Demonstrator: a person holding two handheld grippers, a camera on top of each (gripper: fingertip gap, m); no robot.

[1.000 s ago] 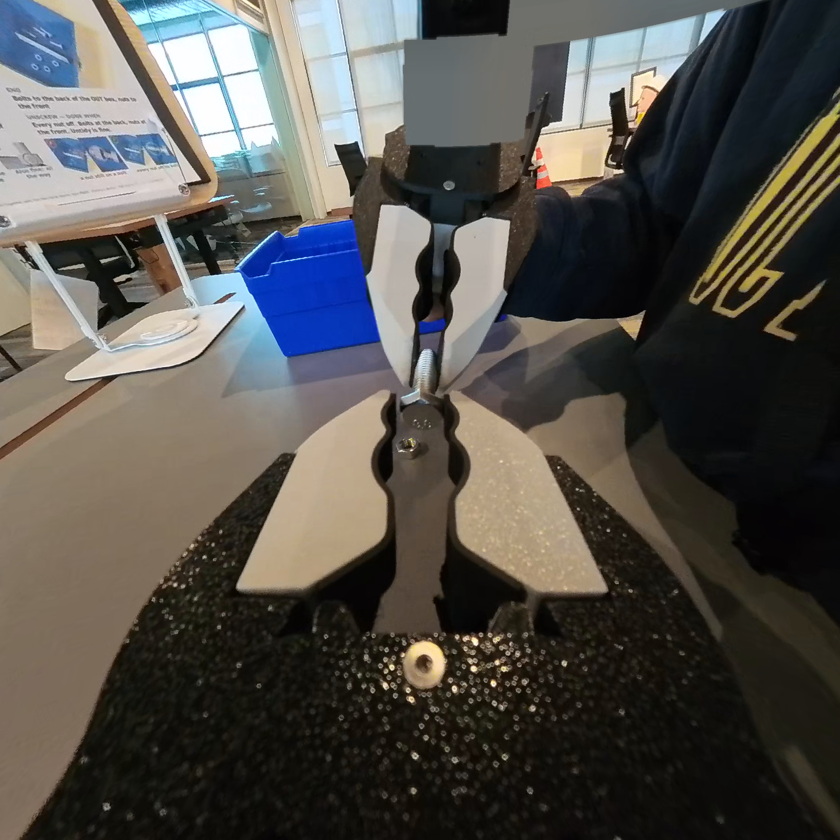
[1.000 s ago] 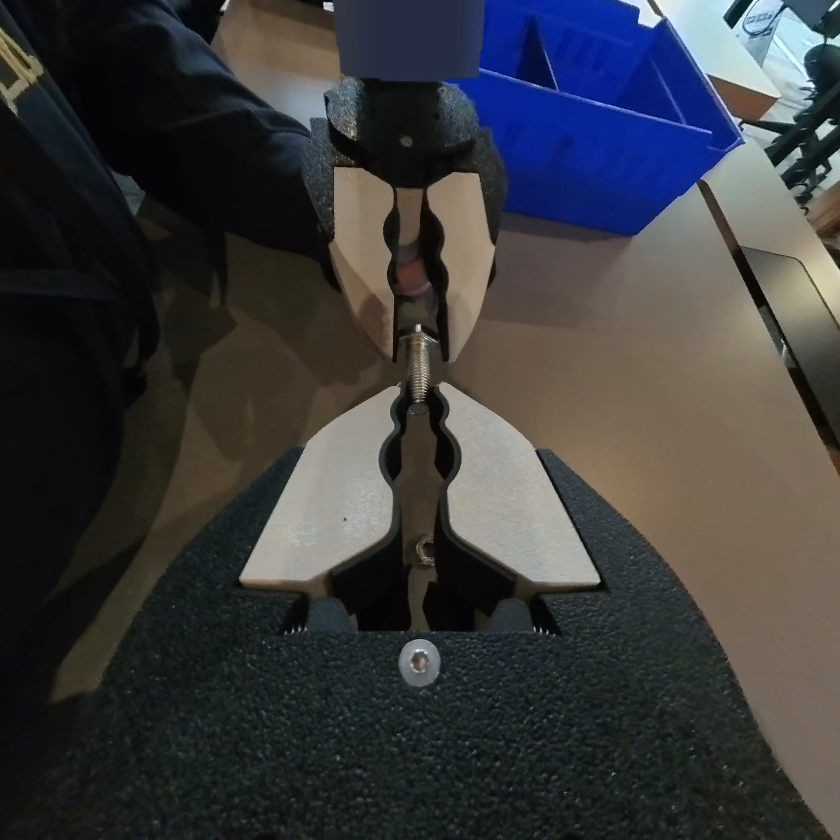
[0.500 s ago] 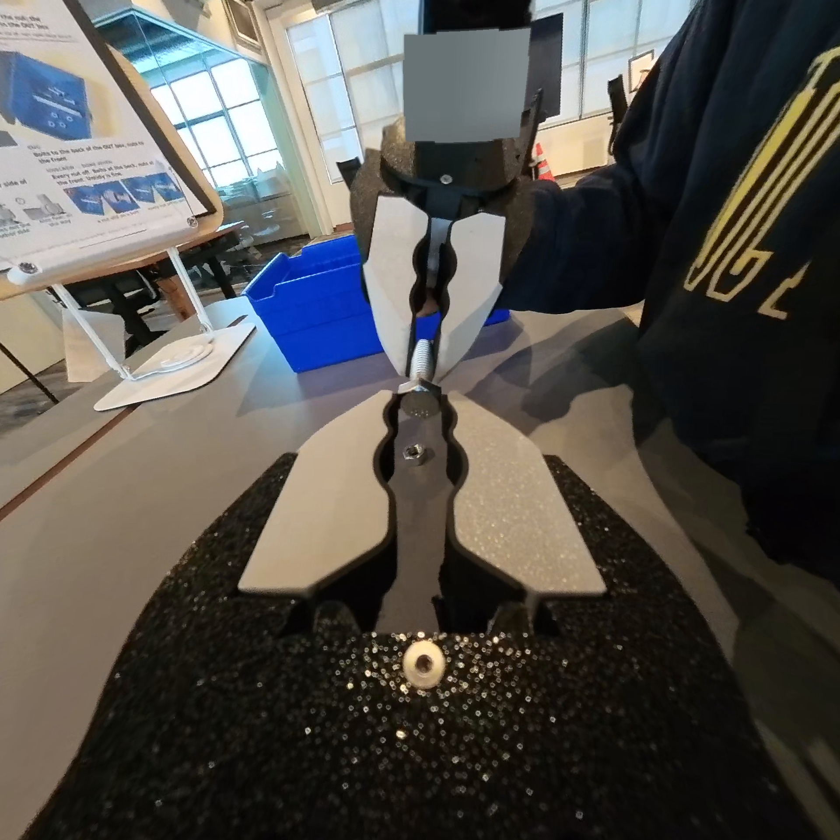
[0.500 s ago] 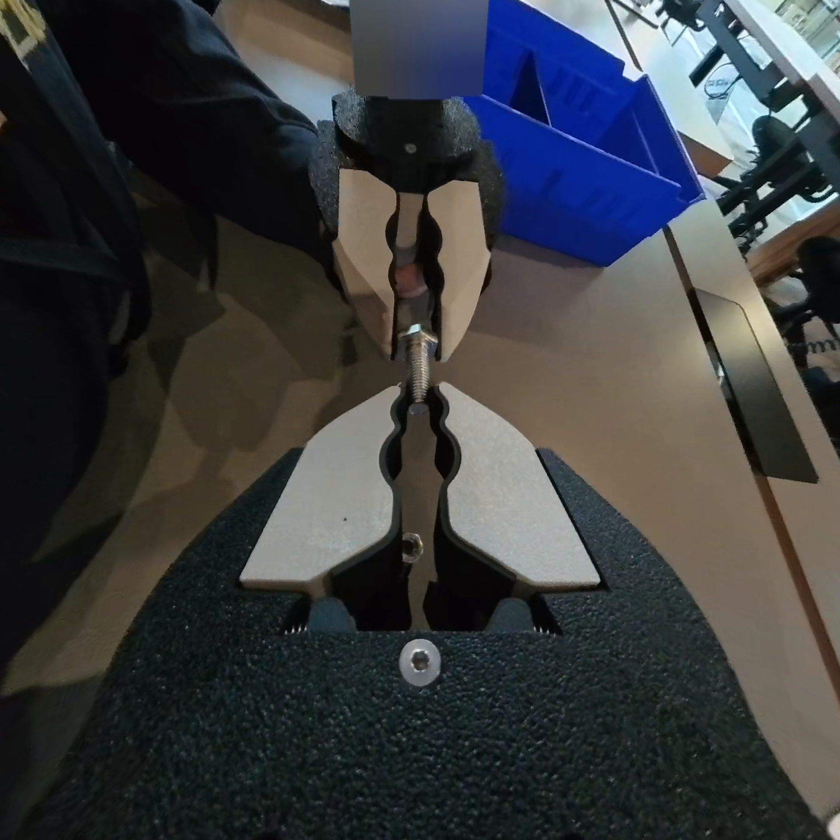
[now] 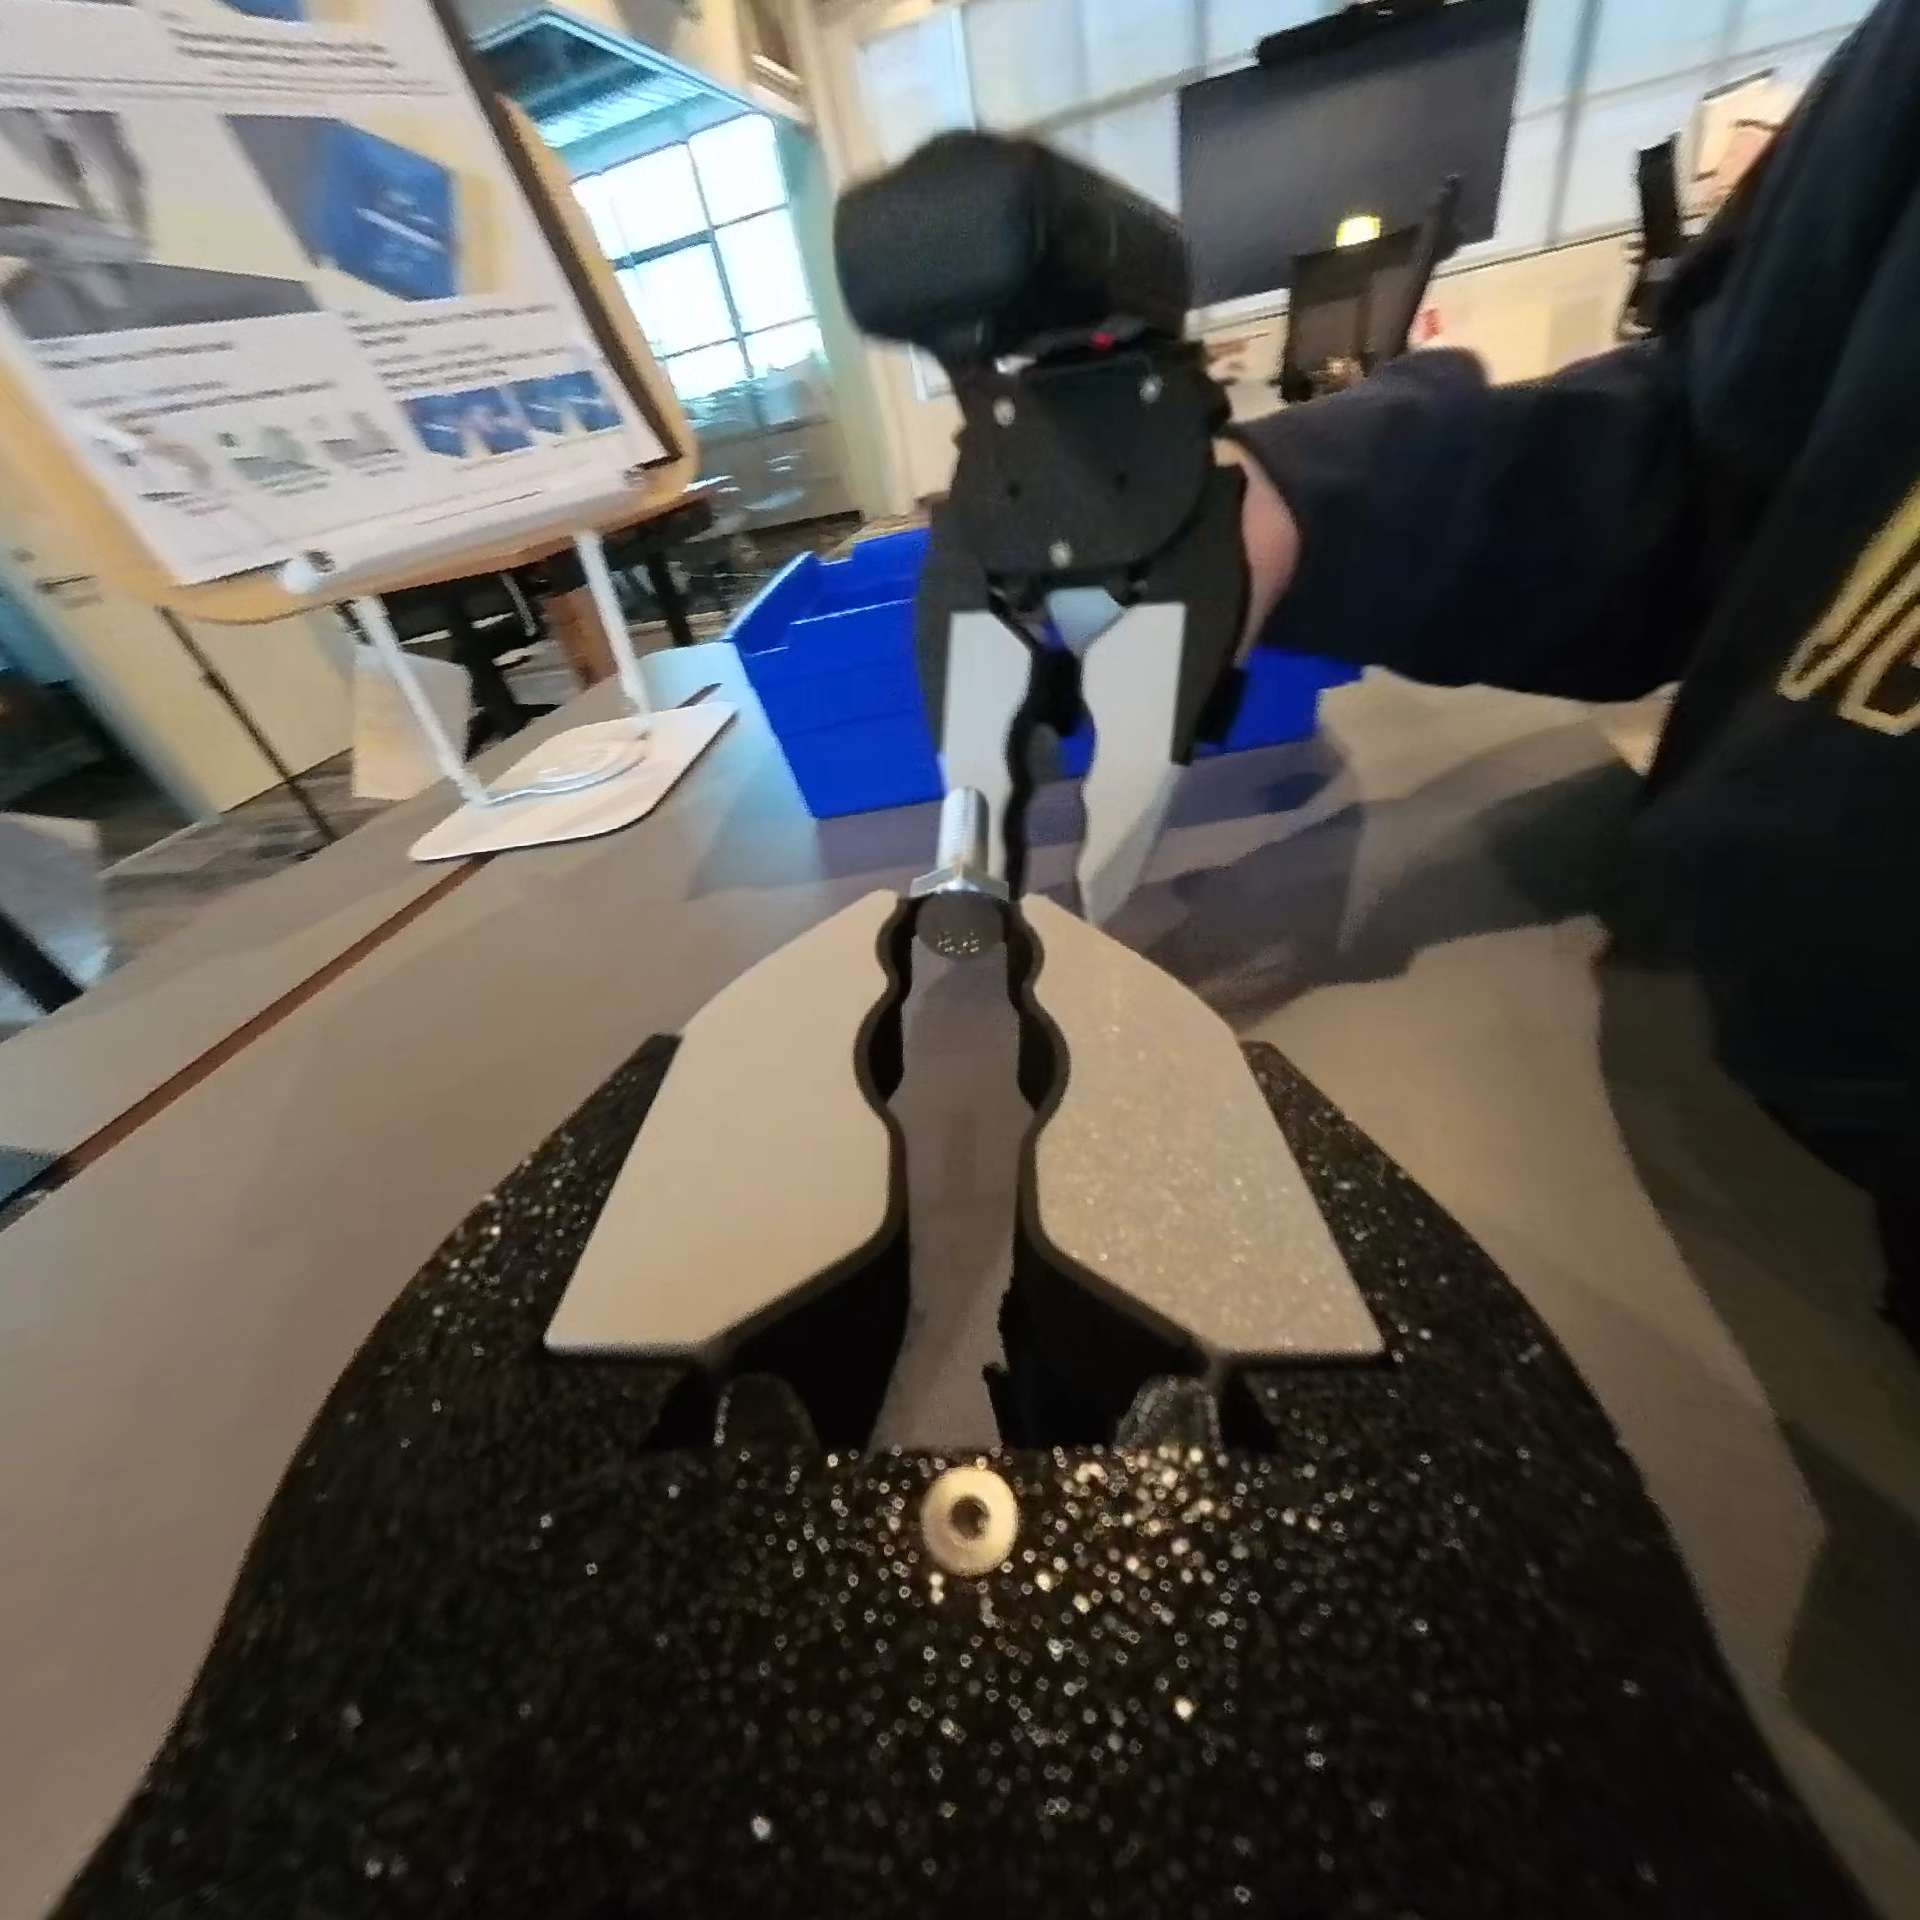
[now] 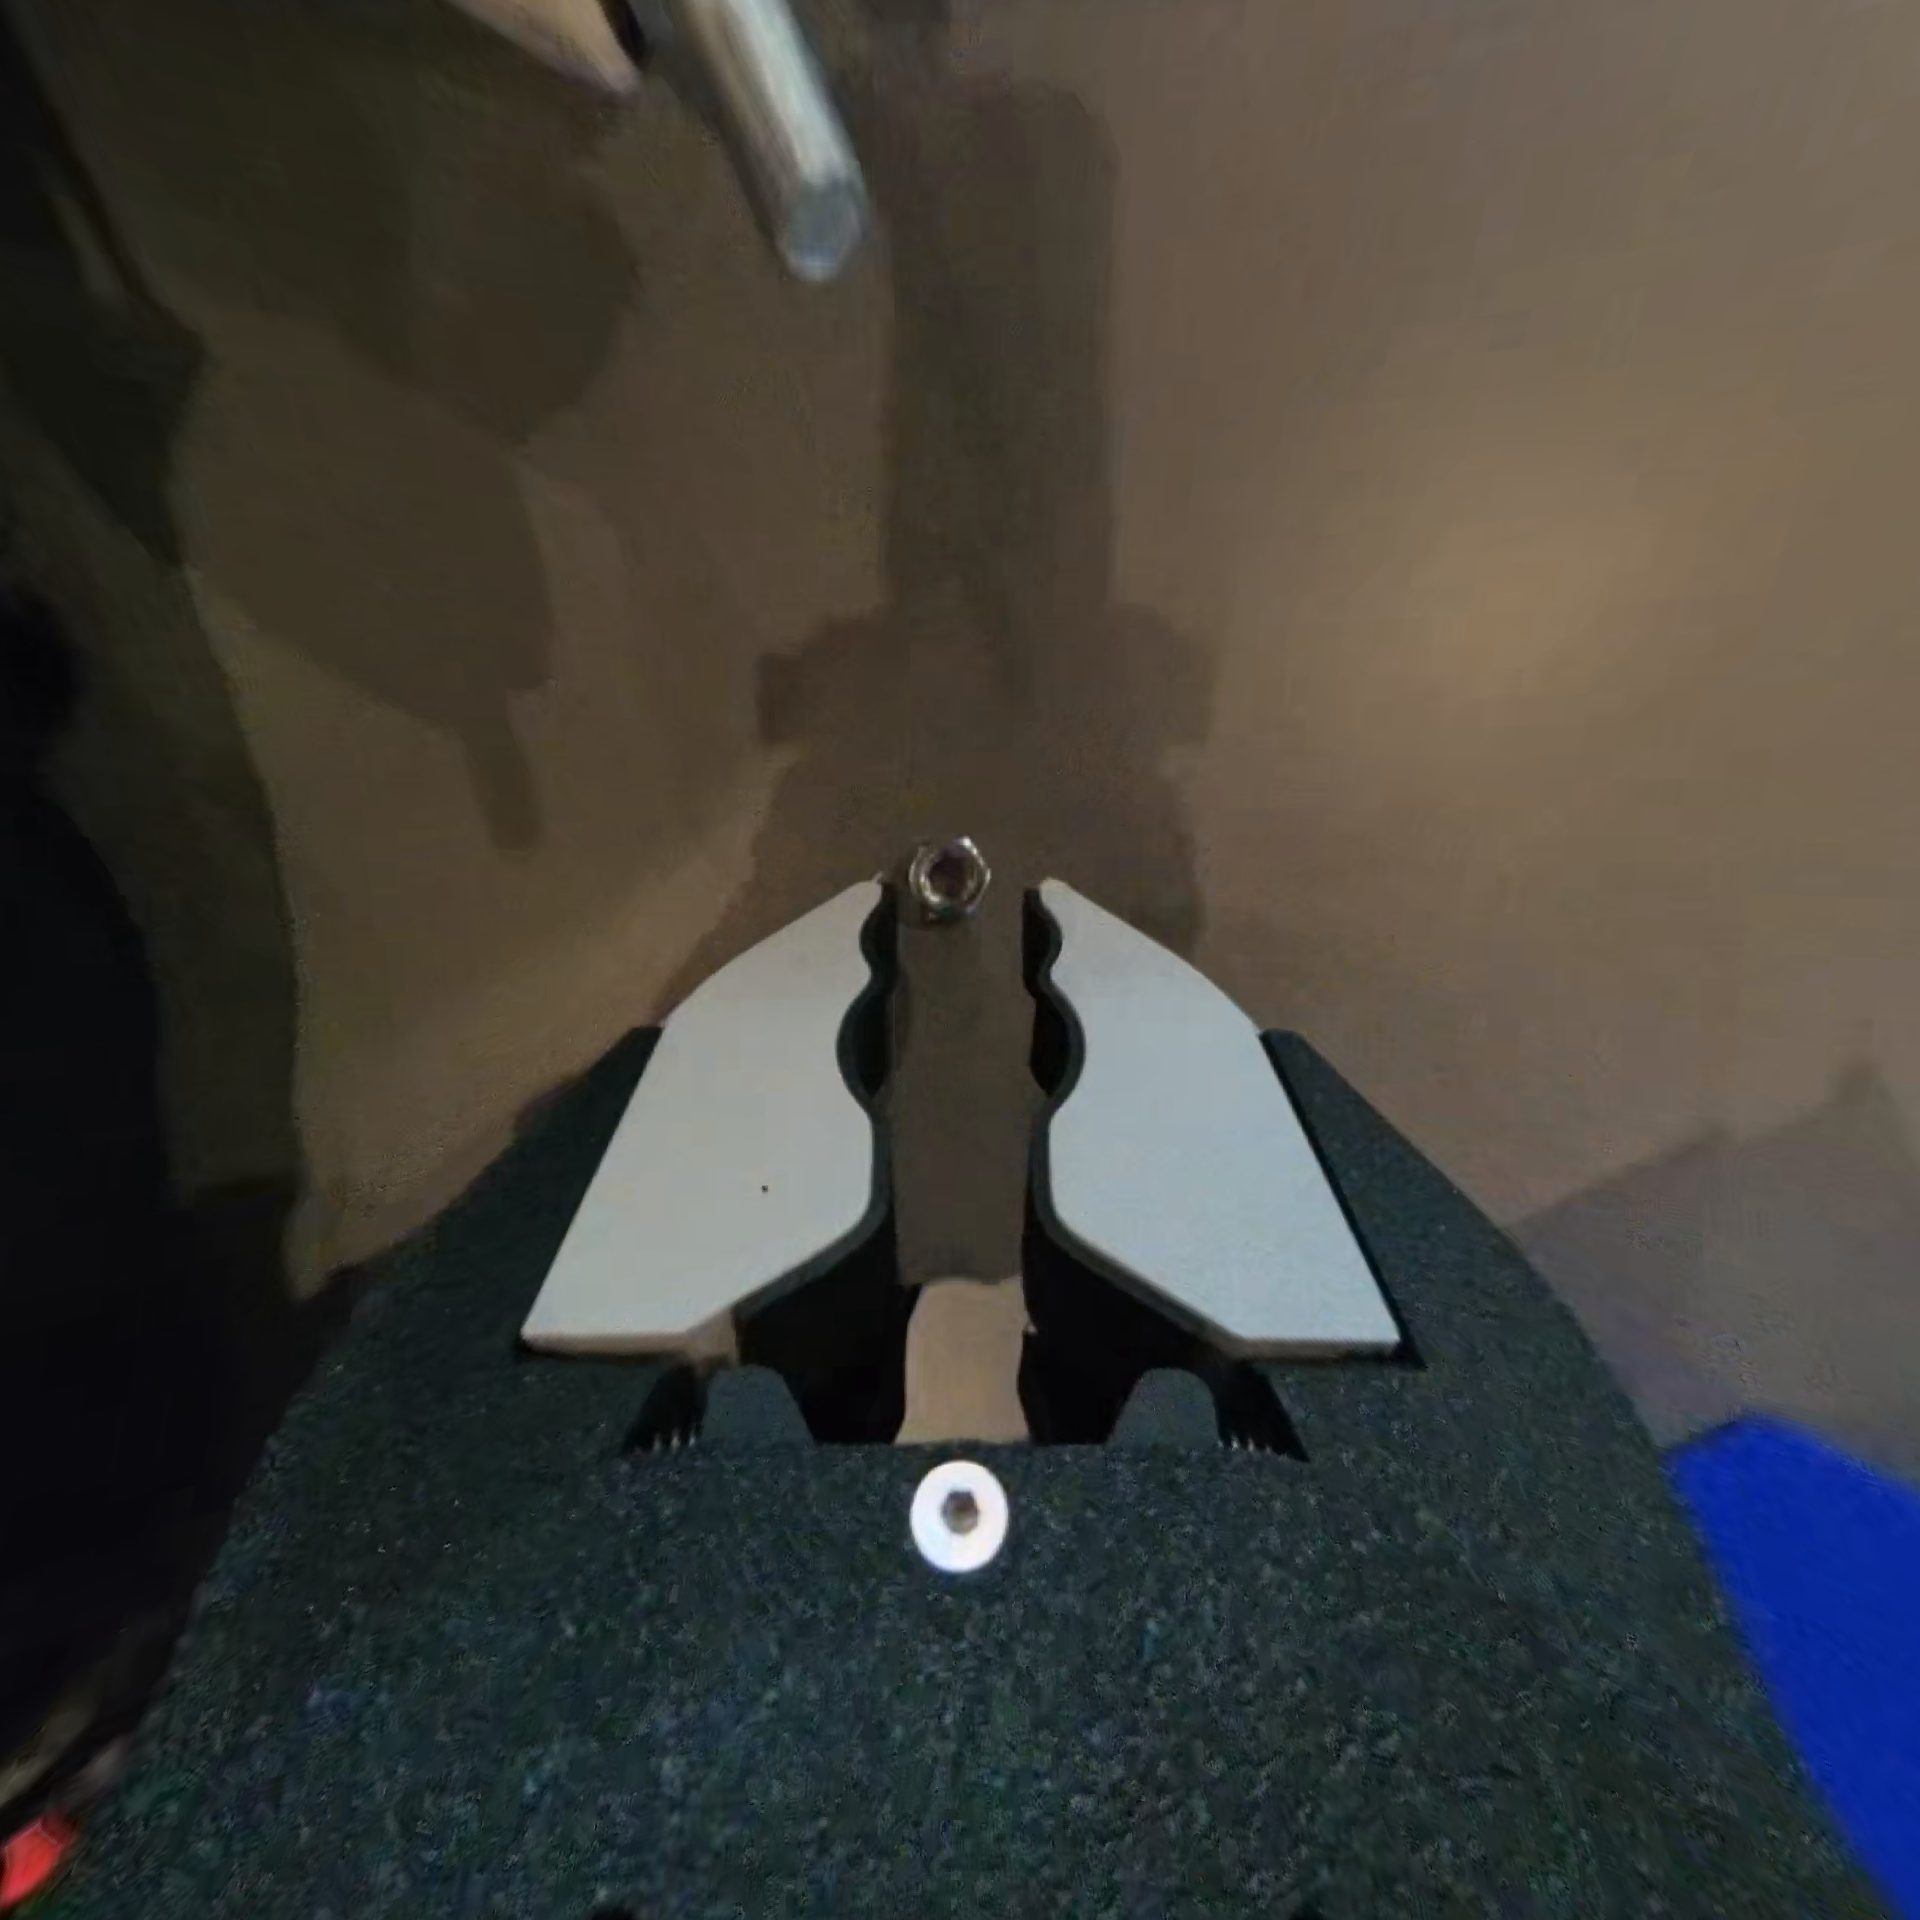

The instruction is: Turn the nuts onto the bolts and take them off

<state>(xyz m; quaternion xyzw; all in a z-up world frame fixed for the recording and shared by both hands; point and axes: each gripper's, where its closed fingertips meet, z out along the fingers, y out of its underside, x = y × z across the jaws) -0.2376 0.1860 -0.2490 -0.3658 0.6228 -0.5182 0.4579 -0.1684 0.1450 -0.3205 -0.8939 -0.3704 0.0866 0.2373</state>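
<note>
Separated now: left fingers (image 5: 958, 914) clenched the silver steel bolt's (image 5: 961, 847) head; right fingers (image 6: 951, 894) pinched the small hex nut (image 6: 943, 881), unthreaded.

An open-plan office: big windows (image 5: 717, 249), wall screen (image 5: 1351, 135), desk chairs (image 5: 1351, 301).

Grey-fingered claw (image 5: 958, 914) on speckled black body; navy sleeve (image 5: 1475, 520).
</note>
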